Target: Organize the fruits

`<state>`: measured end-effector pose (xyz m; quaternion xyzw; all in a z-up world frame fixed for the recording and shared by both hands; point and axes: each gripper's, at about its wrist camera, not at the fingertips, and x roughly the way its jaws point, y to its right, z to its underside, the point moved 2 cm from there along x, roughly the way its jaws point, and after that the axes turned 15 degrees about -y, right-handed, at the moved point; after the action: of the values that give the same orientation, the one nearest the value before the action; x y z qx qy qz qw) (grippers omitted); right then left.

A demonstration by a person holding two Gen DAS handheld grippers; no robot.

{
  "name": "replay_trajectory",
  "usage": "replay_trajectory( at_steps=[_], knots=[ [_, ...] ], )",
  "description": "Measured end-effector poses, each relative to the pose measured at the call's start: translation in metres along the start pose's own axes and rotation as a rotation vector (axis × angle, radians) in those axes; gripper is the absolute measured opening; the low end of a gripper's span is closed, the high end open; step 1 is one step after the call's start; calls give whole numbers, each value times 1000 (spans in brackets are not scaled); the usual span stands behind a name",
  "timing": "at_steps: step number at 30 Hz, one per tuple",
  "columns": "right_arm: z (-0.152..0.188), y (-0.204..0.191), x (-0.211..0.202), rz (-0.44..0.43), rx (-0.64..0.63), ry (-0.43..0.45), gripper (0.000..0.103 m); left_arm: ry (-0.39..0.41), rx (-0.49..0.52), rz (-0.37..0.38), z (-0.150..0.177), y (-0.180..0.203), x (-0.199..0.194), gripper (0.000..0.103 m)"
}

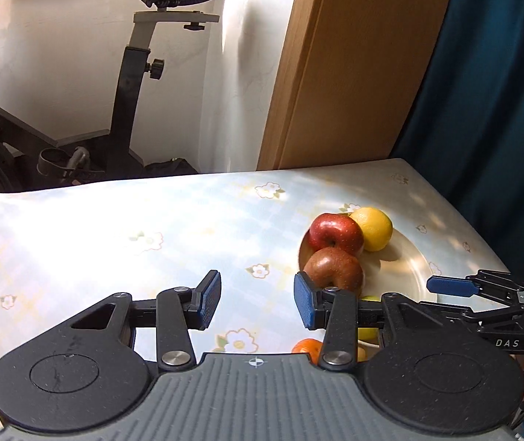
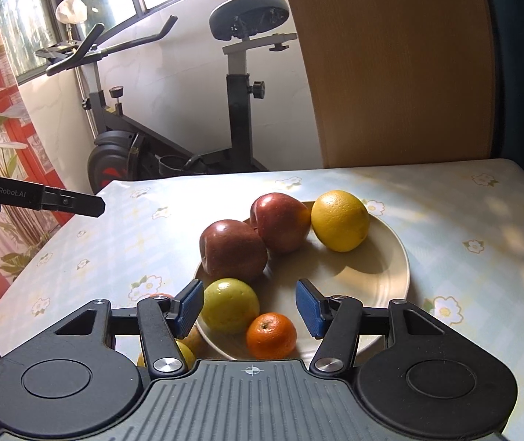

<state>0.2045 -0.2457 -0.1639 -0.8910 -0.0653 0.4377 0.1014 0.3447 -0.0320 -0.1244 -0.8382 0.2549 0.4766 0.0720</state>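
The table (image 2: pixel 463 286), covered in a pale floral checked cloth, carries bare surface to the left of the plate as far as its left and far edges; an exercise bike (image 2: pixel 232 117) stands beyond the far edge, a wooden panel (image 2: pixel 390 66) behind the far right corner. The cream plate (image 2: pixel 386 268) sits right of centre, its right half bare. On it, along the left and far rim: two red apples touching each other — the nearer apple (image 2: pixel 233 250) and the farther apple (image 2: pixel 280 227), stem dimples facing up — then a yellow citrus (image 2: pixel 339 220) touching the farther apple. At the near rim lie a green-yellow fruit (image 2: pixel 229 305) and a small orange (image 2: pixel 271 335), stem end up, side by side. Further fruit lies off the plate at its near left, mostly hidden. The right gripper (image 2: pixel 250 308) hovers over the plate's near rim, jaws wide apart, holding nothing; the green-yellow fruit and the orange lie between its pads. The left gripper (image 1: pixel 258 303) hangs over bare cloth left of the plate, jaws wide apart, holding nothing. Legible markings: "GenRobot.AI" on the left gripper body, "DAS" on the right gripper body.
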Motion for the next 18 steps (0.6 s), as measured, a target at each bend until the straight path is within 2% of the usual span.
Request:
replay_trajectory(
  at_steps=[4, 7, 13, 18],
  knots=[
    [2, -12, -2, 1, 10, 7, 53, 45, -5, -43, -1, -21, -22, 45],
    [3, -16, -2, 12, 23, 9, 52, 97, -18, -103, -3, -36, -40, 45],
    [9, -20, 0, 27, 34, -6, 42, 183, -92, -173, -10, -65, -66, 45],
    [17, -25, 4, 33, 35, -42, 30, 216, -90, -194, -7, -64, -67, 46]
  ],
)
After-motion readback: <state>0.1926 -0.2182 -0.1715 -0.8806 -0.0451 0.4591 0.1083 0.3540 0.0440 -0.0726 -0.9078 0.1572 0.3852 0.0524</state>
